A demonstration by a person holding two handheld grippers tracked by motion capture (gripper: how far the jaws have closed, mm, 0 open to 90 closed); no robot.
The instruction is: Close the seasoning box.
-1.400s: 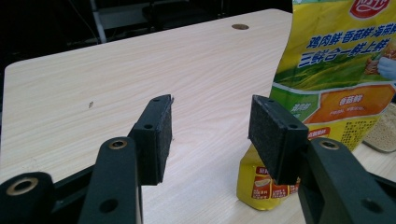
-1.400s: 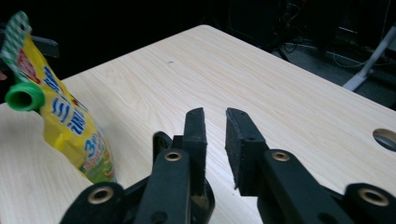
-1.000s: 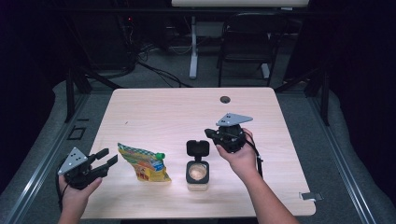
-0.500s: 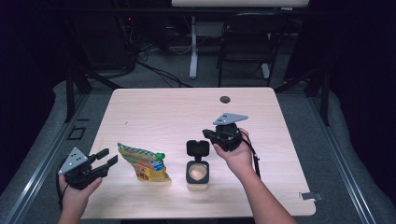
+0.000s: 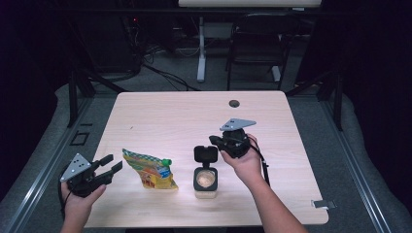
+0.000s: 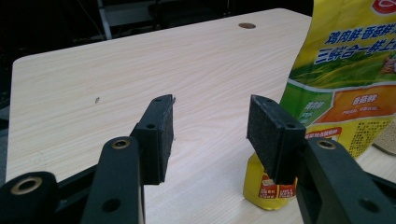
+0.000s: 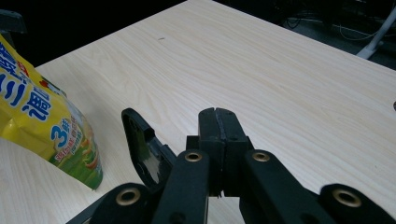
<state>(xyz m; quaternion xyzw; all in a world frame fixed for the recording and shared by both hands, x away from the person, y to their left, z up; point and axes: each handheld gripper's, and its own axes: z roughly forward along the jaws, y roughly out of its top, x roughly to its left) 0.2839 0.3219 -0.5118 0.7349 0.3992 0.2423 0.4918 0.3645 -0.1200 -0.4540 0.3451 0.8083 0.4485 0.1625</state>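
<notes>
A yellow-green snack bag lies at the table's front left; it fills the right side of the left gripper view. To its right stands a small pale jar of beige contents, its black flip lid standing up open. My left gripper is just left of the bag, jaws open around bare tabletop. My right gripper hovers just right of the lid, jaws shut with nothing between them. The lid sits left of those jaws, apart from them, and the bag lies beyond.
The wooden table has a round cable hole near its far edge and a strip of tape at the front right corner. A chair and desk legs stand on the dark floor behind.
My right gripper has drifted slightly left toward the jar's lid. The left gripper, bag and jar have kept still.
</notes>
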